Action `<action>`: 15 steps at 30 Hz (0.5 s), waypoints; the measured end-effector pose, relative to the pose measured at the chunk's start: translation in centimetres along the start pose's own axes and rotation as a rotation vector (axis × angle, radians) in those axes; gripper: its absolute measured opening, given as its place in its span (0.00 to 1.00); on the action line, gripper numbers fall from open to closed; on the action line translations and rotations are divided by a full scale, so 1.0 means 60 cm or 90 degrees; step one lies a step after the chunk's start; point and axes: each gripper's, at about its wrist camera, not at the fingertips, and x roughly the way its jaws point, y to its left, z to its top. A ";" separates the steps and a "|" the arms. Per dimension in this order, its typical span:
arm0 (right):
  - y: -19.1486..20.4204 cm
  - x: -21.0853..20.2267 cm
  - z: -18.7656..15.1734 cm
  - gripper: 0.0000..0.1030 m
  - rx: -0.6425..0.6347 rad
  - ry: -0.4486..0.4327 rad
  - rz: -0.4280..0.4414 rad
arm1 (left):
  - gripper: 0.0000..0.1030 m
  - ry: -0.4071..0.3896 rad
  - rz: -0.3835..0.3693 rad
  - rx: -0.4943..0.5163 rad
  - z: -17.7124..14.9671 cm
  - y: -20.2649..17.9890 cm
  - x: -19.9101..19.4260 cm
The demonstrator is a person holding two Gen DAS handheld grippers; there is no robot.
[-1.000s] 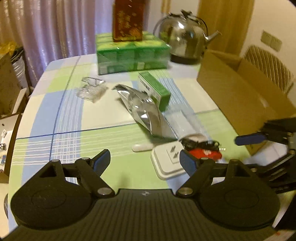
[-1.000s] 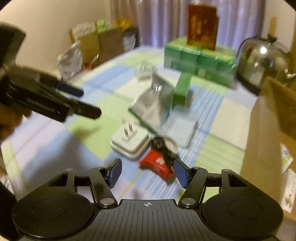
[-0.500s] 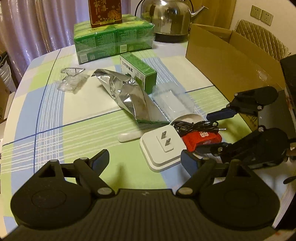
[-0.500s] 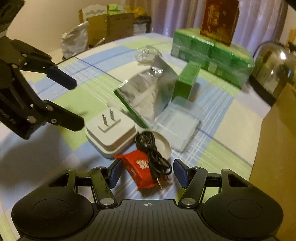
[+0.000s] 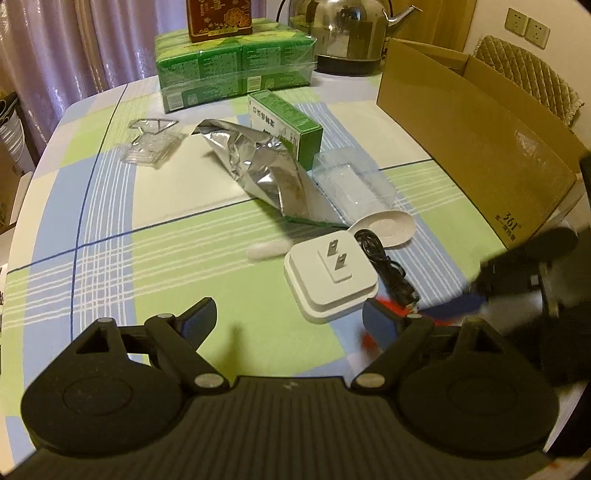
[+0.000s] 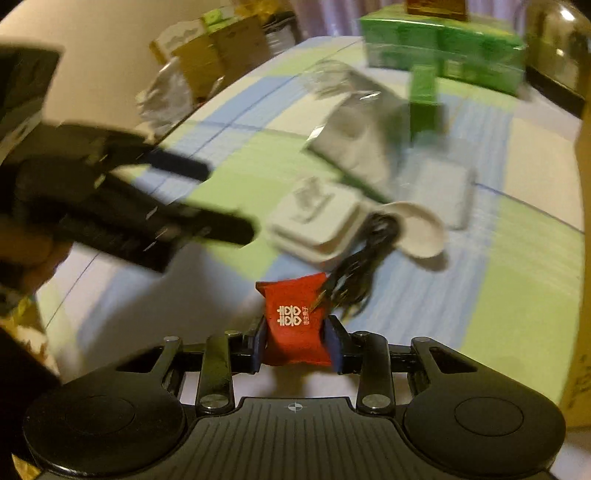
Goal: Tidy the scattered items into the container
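My right gripper [image 6: 295, 345] is shut on a red packet [image 6: 295, 321] with white print, low over the table. A black cable [image 6: 354, 273] trails from the packet's far corner to a white dish [image 6: 424, 232]. The left wrist view shows my left gripper [image 5: 288, 319] open and empty, just short of a white plug adapter [image 5: 332, 273]. The black cable [image 5: 384, 262] lies beside that adapter. A foil bag [image 5: 266, 173], a green box [image 5: 284, 125] and a clear tray [image 5: 351, 181] lie beyond. The open cardboard box [image 5: 480, 147] stands on the right.
A wrapped green pack [image 5: 236, 70] with a dark tin on top and a steel kettle [image 5: 343, 33] stand at the table's far side. A clear plastic piece [image 5: 153, 142] lies far left and a white stick [image 5: 266, 251] near the adapter. A chair [image 5: 532, 81] stands behind the box.
My right gripper has moved in and shut on the red packet, which lay open between its fingers before. The left gripper has shifted closer to the adapter and stays open.
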 end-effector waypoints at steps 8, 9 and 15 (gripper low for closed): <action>0.027 -0.011 -0.030 0.32 -0.045 -0.017 -0.014 | 0.81 -0.012 -0.008 -0.009 -0.021 0.006 -0.027; 0.026 -0.015 -0.032 0.35 -0.042 -0.018 -0.007 | 0.81 -0.012 -0.011 -0.018 -0.026 0.009 -0.029; 0.016 -0.060 -0.032 0.52 -0.059 -0.050 -0.057 | 0.81 -0.021 -0.009 -0.059 -0.050 -0.004 -0.048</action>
